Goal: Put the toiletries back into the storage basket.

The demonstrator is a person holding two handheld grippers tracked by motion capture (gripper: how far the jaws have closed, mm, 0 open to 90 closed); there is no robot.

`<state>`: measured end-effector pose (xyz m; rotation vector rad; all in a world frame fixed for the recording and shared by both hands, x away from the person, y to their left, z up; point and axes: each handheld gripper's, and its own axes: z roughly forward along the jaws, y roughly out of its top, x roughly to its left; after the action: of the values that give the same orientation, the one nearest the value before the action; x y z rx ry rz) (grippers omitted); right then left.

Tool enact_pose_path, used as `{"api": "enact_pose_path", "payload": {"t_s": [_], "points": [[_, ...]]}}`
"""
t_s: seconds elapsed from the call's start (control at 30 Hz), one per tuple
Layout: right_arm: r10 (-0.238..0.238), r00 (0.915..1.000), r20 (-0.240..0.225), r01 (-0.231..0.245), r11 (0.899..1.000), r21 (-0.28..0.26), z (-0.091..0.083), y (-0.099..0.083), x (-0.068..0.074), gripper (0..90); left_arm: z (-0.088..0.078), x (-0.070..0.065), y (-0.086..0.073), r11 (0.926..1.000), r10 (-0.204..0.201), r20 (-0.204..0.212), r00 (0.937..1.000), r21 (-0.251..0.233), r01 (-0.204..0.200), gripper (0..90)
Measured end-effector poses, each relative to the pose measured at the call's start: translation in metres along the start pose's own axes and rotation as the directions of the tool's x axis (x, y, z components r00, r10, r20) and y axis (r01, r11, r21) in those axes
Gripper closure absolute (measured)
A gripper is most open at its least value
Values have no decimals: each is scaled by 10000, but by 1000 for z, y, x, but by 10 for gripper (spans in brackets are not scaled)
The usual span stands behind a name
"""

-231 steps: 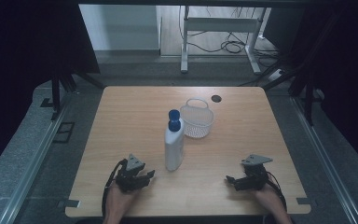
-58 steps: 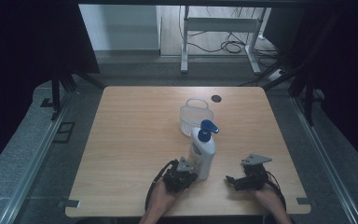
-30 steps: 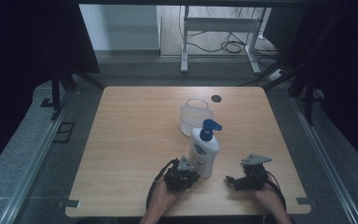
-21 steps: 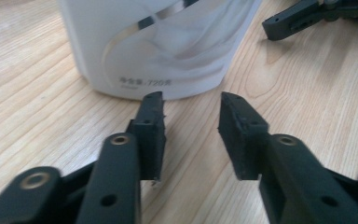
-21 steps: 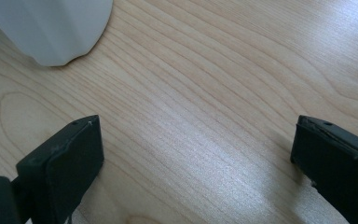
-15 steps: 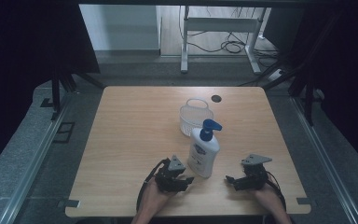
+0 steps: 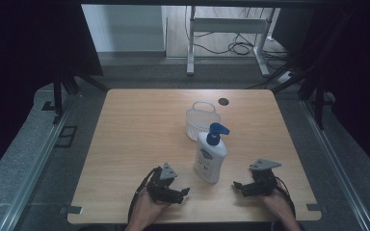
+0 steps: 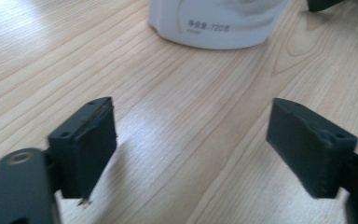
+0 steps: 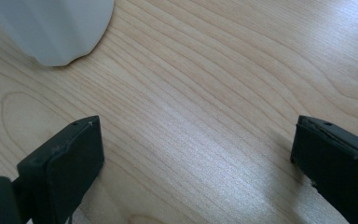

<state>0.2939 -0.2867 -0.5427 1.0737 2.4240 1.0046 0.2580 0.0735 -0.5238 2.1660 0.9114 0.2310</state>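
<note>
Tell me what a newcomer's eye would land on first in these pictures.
First comes the white pump bottle with its blue pump head, standing upright near the front of the wooden table, just in front of the small clear basket. Next come the two black grippers flanking it: the left gripper, whose jaws have just been opening with nothing between them, and the right gripper, also open, both apart from the bottle.

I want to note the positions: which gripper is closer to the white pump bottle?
Left. The left gripper sits just beside the pump bottle, jaws open and apart from it. The right gripper rests farther off on its other side.
</note>
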Motion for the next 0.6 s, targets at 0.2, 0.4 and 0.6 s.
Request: {"api": "enact_pose_path", "payload": {"t_s": [0.2,0.4,0.6], "points": [[-42,10000,-6,42,10000,62,-1,1,1,37,-4,2,-6,9998,-180,-273,9995,9,180,130],[-262,9996,-121,263,9996,98,-1,3,5,38,-8,5,-15,9996,-174,-323,9993,197,181,127],[-429,9991,-77,429,9991,15,-4,5,8,37,-7,12,-25,9991,-213,-406,9989,356,227,125]]}}
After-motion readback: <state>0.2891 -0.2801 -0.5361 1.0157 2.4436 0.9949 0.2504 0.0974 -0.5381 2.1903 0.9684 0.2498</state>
